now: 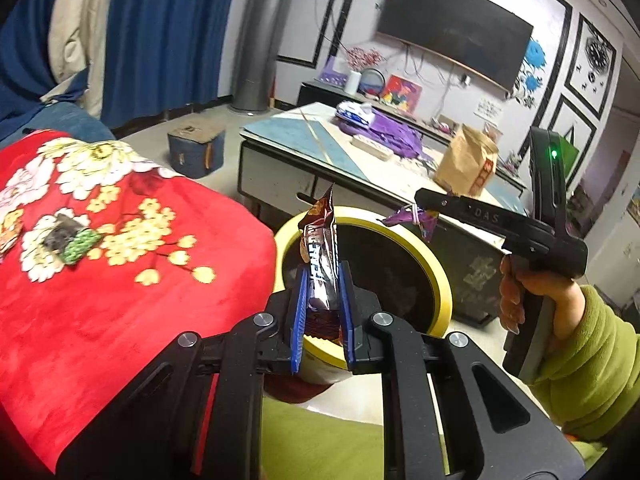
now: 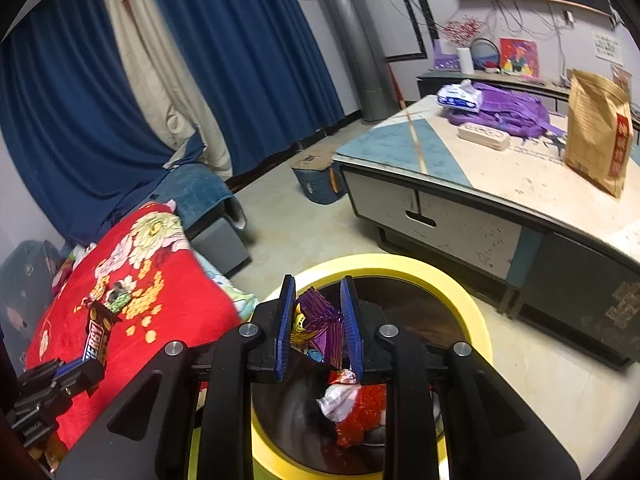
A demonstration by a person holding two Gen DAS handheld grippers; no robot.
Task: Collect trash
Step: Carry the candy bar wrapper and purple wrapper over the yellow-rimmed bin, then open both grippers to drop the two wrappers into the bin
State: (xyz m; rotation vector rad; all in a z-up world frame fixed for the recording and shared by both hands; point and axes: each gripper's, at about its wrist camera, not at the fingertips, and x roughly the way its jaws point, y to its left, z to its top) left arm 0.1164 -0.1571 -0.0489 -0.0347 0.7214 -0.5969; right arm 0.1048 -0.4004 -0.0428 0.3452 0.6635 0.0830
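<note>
My left gripper is shut on a brown chocolate-bar wrapper that stands upright over the near rim of a yellow-rimmed bin. My right gripper is shut on a crumpled purple wrapper, directly above the bin, which holds red and white trash. In the left wrist view the right gripper hangs over the bin's far rim with the purple wrapper, held by a hand in a green sleeve. Another small dark and green wrapper lies on the red blanket.
A red floral blanket on a sofa lies left of the bin. A low table stands right of it with a brown paper bag and a purple backpack. A blue stool sits on the floor beyond.
</note>
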